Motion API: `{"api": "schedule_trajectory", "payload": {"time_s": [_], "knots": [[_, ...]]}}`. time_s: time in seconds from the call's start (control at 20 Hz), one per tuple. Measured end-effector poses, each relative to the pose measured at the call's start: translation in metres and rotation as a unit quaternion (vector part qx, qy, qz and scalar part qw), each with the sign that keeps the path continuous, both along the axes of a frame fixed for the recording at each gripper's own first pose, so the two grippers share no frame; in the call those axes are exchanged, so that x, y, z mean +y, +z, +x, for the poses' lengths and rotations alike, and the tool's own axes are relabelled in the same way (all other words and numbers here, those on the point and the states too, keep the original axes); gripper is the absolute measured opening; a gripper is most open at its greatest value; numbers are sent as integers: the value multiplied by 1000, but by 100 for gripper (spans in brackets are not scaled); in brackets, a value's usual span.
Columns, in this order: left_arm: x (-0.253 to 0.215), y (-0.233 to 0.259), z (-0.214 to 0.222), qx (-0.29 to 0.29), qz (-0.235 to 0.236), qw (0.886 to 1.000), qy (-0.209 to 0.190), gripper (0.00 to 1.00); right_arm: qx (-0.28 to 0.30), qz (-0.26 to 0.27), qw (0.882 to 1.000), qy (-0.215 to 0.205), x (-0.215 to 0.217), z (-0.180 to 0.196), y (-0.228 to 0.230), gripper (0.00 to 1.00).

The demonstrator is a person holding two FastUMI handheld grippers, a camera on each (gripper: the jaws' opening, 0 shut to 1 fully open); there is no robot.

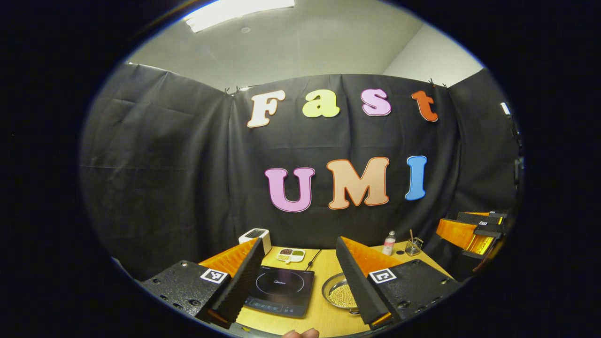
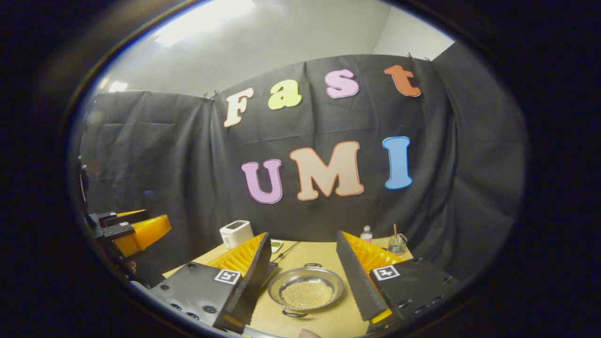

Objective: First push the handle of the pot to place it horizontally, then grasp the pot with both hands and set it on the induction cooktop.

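A shallow silver pot [image 2: 305, 288] holding pale grains sits on the wooden table [image 2: 324, 253], between the fingers of my right gripper [image 2: 302, 234], which is open and above it. One loop handle [image 2: 294, 313] points toward me, the other [image 2: 312, 265] away. In the left gripper view the pot [image 1: 339, 293] is partly hidden behind one finger, right of the black induction cooktop [image 1: 279, 290]. My left gripper [image 1: 298, 241] is open, hovering over the cooktop with nothing between its fingers. The right gripper [image 1: 474, 232] is also visible from the left gripper view, and the left gripper [image 2: 134, 230] from the right.
A white box [image 1: 256, 236], a small dish of beans [image 1: 291, 255] and a black cable [image 1: 313, 259] lie behind the cooktop. A small bottle [image 1: 389, 243] and a glass jar [image 1: 413, 246] stand at the table's back right. A fingertip [image 1: 300, 333] shows at the bottom edge.
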State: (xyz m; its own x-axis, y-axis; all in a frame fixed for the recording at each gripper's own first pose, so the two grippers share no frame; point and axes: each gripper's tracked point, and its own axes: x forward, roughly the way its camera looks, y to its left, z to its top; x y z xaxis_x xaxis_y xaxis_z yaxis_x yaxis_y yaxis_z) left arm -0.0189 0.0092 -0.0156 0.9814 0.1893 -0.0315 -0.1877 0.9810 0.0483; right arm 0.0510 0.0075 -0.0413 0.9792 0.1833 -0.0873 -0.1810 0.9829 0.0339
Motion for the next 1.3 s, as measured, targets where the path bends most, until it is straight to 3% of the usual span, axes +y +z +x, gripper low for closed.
{"api": "schedule_trajectory", "payload": {"time_s": [0.2,0.3,0.35,0.4,0.5,0.55,0.6,0.65,0.75,0.8,0.85,0.95,1.05,1.2,1.25,1.3], "knots": [[31,-3,27,-4,4,1000,-2,90,19,-7,1000,9,27,18,-16,73],[41,-9,34,0,-3,1000,-7,93,26,-15,1000,9,39,29,-23,74],[46,-11,39,2,-4,1000,-13,90,26,-19,999,4,43,33,-24,62],[51,-14,43,4,-3,1000,-19,90,27,-22,999,0,48,36,-26,57],[60,-16,52,2,1,999,-33,91,26,-27,999,-14,53,48,-34,56],[66,-17,55,1,3,999,-39,94,30,-28,999,-27,54,51,-38,44],[72,-21,59,1,4,999,-43,93,35,-30,998,-32,60,51,-43,41],[78,-24,60,5,1,999,-46,94,42,-31,998,-35,65,52,-47,30],[83,-35,62,10,-12,998,-57,94,46,-38,997,-53,67,58,-53,31],[86,-37,64,10,-20,998,-62,93,50,-46,995,-68,62,64,-57,38],[90,-40,67,13,-25,998,-64,90,57,-44,995,-66,70,60,-59,4],[102,-47,69,20,-31,998,-54,94,68,-35,996,-55,82,60,-67,6],[108,-49,70,21,-43,998,-44,90,80,-42,994,-61,76,64,-76,7],[115,-58,74,28,-42,998,-30,94,126,-18,990,-54,80,85,-105,3],[114,-58,76,29,-44,998,-26,90,128,-14,991,-45,77,77,-109,4],[114,-59,76,32,-45,998,-22,94,137,-14,990,-35,79,82,-116,0]]}}
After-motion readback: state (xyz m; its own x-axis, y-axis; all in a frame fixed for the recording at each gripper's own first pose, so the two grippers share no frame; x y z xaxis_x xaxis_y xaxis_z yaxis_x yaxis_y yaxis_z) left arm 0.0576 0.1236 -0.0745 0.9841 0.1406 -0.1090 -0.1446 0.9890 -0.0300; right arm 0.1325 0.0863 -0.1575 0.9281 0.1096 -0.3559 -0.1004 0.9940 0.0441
